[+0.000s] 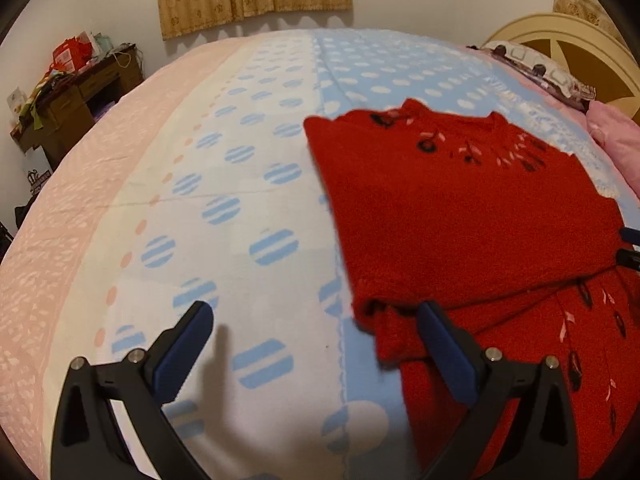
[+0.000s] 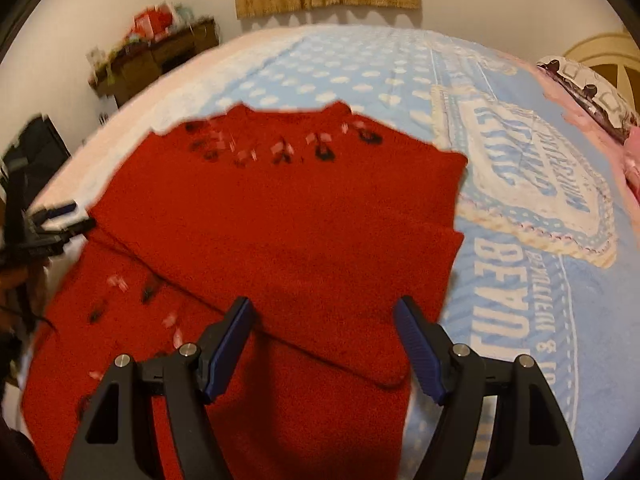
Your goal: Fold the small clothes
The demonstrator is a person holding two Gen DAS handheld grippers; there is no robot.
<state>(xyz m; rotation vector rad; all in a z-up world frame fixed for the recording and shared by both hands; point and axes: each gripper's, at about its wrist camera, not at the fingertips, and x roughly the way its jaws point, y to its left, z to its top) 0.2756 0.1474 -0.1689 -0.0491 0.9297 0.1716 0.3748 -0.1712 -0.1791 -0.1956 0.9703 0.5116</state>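
Sweater (image 2: 280, 216), soft and limp, lies partly folded on bed (image 1: 240, 140), frame centre. Left gripper (image 1: 316, 320) and right gripper (image 2: 324, 320) gape wide, empty. Suggest pinching doubled near edge.

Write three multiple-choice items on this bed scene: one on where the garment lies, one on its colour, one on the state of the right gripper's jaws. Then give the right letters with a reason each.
1. Where does the sweater lie?
A. On the blue-and-white bedspread
B. On the wooden desk
C. On the floor

2. What is the sweater's main colour?
A. Blue
B. Red
C. Yellow

3. How do the jaws of the right gripper stand?
A. Shut on the pillow
B. Shut flat, nothing between them
C. Wide apart over the sweater, pinching no fabric

Key:
1 A, the sweater is spread on the bedspread in both views.
2 B, the knit is red with small dark and pale motifs.
3 C, red fabric shows in the broad gap between the blue pads.
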